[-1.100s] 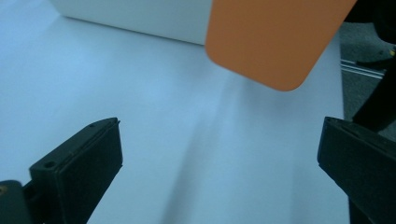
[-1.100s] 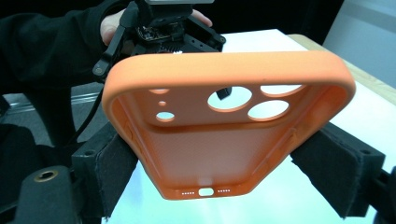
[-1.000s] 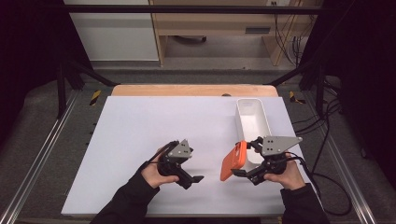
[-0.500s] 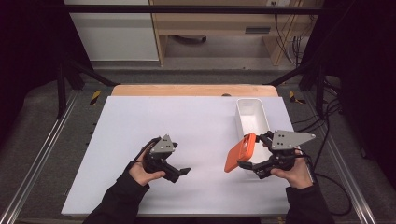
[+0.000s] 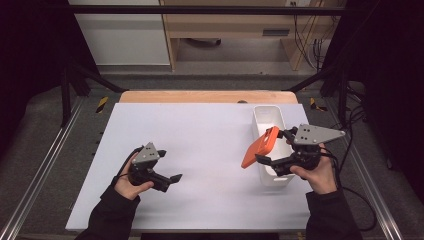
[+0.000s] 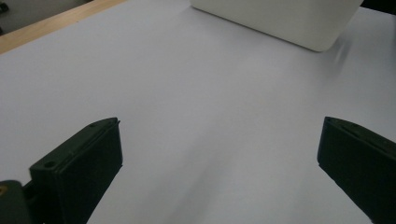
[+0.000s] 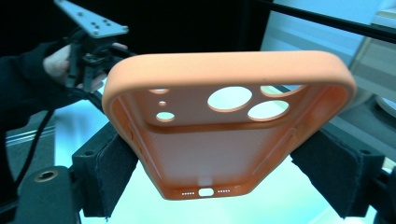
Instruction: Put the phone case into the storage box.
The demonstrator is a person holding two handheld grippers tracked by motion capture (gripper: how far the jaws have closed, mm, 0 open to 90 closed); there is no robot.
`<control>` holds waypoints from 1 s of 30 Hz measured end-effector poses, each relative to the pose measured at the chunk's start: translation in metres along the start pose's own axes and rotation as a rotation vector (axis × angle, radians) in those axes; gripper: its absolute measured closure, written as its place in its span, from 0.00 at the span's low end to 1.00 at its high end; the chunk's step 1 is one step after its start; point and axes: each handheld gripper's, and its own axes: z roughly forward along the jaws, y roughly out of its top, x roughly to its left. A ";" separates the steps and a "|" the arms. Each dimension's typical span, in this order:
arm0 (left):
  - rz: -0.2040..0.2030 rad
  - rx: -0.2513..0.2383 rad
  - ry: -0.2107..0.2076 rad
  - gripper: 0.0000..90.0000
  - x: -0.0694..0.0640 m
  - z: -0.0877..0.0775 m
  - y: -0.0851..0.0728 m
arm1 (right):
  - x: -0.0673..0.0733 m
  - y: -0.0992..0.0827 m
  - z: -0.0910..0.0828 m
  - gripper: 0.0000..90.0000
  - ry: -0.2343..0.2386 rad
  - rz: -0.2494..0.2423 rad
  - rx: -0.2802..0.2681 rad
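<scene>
An orange phone case (image 5: pixel 259 148) hangs tilted just above the table, against the left wall of a white bin (image 5: pixel 270 113). My right gripper (image 5: pixel 271 146) is shut on it, its pads pressing the case's two long sides. In the right gripper view the case (image 7: pixel 224 140) shows its inner side, camera holes uppermost, between the jaws of the right gripper (image 7: pixel 224 177). My left gripper (image 5: pixel 167 167) rests low over the white table at the front left, open, with nothing between its fingers. Its jaws stand wide apart in the left gripper view (image 6: pixel 219 158).
The long narrow white bin (image 6: pixel 280 21) stands on the right half of the white tabletop (image 5: pixel 200 135). A wooden strip (image 5: pixel 200 96) runs along the table's far edge. Metal rails (image 5: pixel 45 165) flank both sides. The person's left hand (image 7: pixel 56 60) shows behind the case.
The left hand has slid to the left across the table. The right hand has risen and shifted right with the orange case, bringing it up beside the bin.
</scene>
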 end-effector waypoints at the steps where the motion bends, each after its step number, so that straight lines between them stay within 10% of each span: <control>1: -0.010 -0.007 0.005 0.00 0.002 -0.002 -0.002 | -0.001 0.002 0.000 0.18 -0.010 0.005 -0.001; 30: -0.123 -0.083 0.211 0.00 0.041 -0.055 -0.058 | -0.028 0.038 0.005 0.18 -0.230 0.086 0.027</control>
